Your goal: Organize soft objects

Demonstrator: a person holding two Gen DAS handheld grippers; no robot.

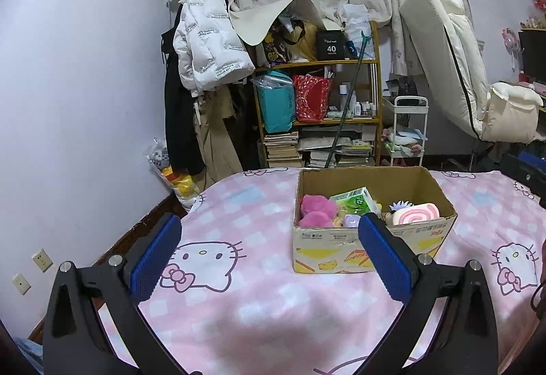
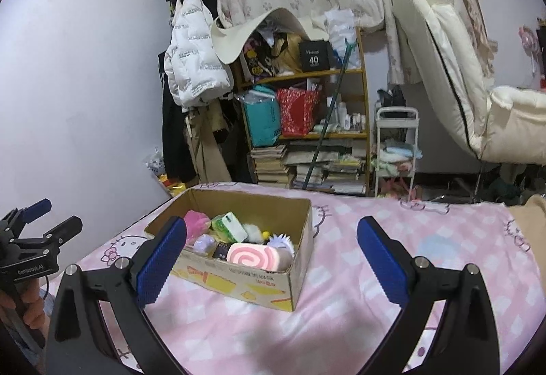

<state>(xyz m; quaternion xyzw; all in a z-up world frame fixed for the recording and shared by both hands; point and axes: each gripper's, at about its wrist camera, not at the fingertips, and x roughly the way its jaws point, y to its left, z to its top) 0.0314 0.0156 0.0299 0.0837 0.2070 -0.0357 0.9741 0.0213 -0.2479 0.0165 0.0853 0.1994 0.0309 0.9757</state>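
Blanket (image 2: pixel 341 272) lies bare around box (image 2: pixel 239 286); both grippers' fingers (image 1: pixel 157 259) spread.

The left claw (image 1: pixel 269 255) covers part of the cardboard box (image 1: pixel 344 255) front ahead of it. Small items between the pink plush (image 1: pixel 315 209) and swirl-roll toy (image 1: pixel 418 214) are unidentifiable. A hand (image 2: pixel 27 303) is cut off left of the right claw (image 2: pixel 271 260).

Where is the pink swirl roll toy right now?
The pink swirl roll toy lies inside the cardboard box on the bed, against the box's near wall at its right end, beside a spiky purple toy; both views show it.
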